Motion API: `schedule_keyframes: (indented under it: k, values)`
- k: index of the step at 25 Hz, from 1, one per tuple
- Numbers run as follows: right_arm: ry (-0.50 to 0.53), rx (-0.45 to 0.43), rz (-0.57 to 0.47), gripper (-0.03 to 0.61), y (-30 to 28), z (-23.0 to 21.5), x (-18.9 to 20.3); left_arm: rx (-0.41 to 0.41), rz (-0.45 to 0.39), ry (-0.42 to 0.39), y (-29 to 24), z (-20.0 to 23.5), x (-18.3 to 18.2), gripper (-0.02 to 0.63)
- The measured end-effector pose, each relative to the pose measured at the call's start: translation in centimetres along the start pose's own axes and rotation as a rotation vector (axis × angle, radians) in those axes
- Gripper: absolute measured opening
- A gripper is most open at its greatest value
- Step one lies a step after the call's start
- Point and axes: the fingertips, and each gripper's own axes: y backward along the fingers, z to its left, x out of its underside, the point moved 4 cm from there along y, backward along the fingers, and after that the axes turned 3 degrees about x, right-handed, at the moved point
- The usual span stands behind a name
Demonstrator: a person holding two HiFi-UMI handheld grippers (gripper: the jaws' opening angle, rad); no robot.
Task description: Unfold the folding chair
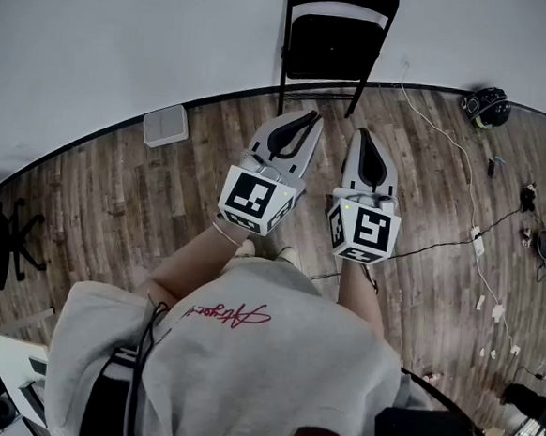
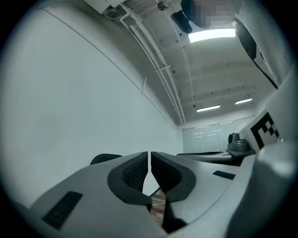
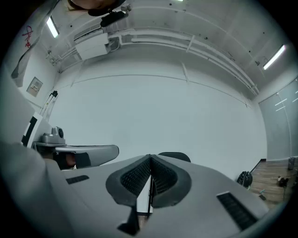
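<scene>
- The black metal folding chair [image 1: 336, 39] stands upright against the white wall [image 1: 128, 32] at the far edge of the wooden plank floor [image 1: 114, 200]. It looks folded flat, with its seat panel up against the back.
- The person in a grey sweatshirt [image 1: 244, 351] faces the chair and holds both tools out level towards it, side by side and close together.
- The left hand-held gripper [image 1: 304, 121] is clenched: its own view [image 2: 149, 160] shows only a hairline slit between the dark ribbed pads, with nothing in it.
- The right hand-held gripper [image 1: 365, 137] is clenched too, its pads pressed together on nothing [image 3: 150, 162]. The rounded top of the chair [image 3: 174, 156] shows just beyond its tips.
- Neither tool touches the chair; both stop short of its legs.
- A flat white box [image 1: 165, 125] lies on the floor by the wall to the left. A black headset [image 1: 487, 105] and loose cables [image 1: 459, 241] lie to the right.
</scene>
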Motion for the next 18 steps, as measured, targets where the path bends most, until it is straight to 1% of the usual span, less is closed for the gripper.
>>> schedule_keyframes:
  k: [9,13,18]
  values:
    - [0.0,-0.009,-0.002,0.015,0.1,-0.3,0.1,-0.011,-0.014,0.001,-0.1,-0.3,-0.3,0.034]
    - [-0.016,-0.026,-0.003,0.017,-0.1,-0.5,0.4,-0.021,-0.009,0.009,-0.3,-0.3,0.2,0.034]
    - [-0.025,-0.034,-0.012,0.017,-0.3,-2.8,0.8,-0.052,-0.001,0.01,-1.7,-0.1,1.2,0.034]
